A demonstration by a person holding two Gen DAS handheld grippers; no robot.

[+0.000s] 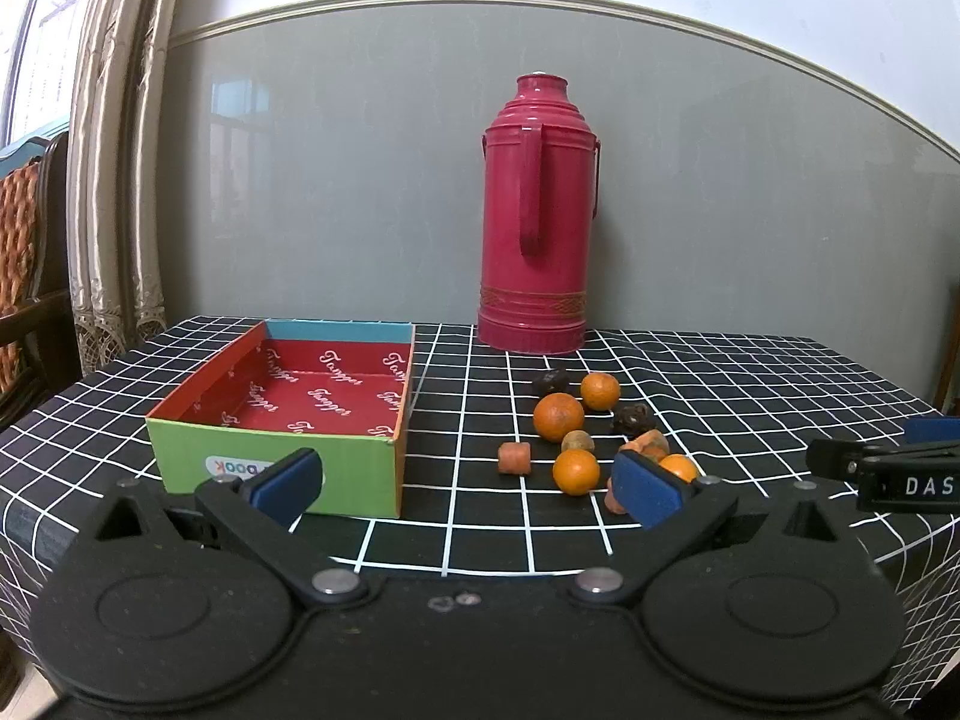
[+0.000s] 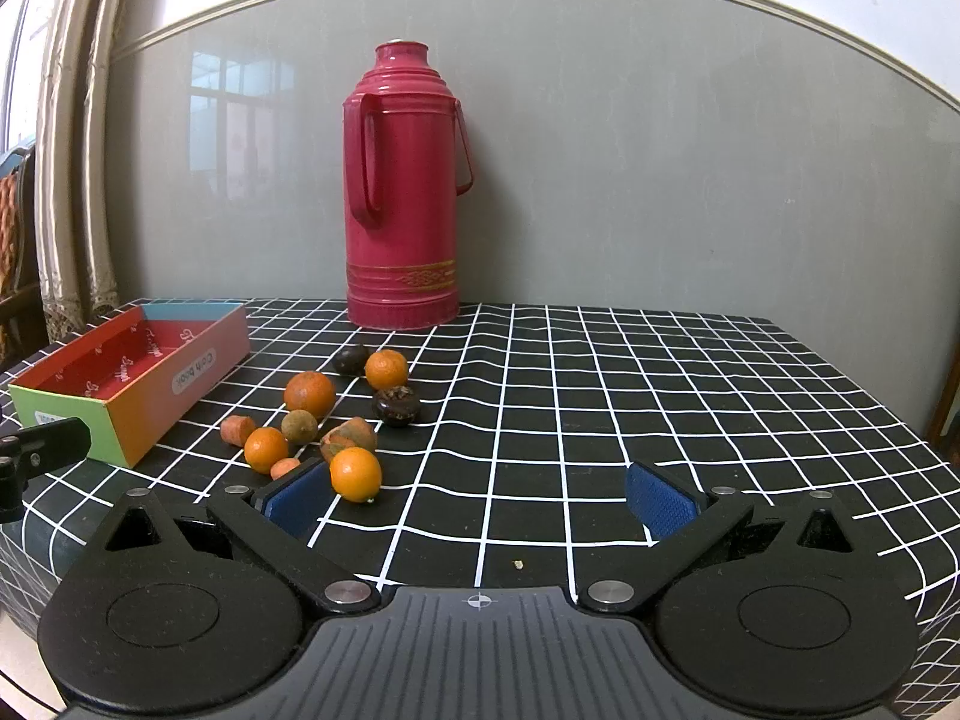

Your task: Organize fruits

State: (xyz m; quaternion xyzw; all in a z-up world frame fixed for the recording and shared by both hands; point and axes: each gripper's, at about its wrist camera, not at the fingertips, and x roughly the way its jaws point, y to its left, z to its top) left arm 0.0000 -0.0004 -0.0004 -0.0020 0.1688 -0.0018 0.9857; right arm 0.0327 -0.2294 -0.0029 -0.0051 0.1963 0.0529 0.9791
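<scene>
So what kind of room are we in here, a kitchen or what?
Probably a home dining or living room: a table with a checked tablecloth, a red thermos against the wall, and curtains by a window.

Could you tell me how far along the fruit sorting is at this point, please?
Nothing looks done yet: the open box shows only its red printed floor. Nothing is in hand either; the left gripper and right gripper are both open, holding nothing. All the work is left: the oranges, the dark fruits and the carrot-like pieces lie clustered on the checked tablecloth beside the box.
</scene>
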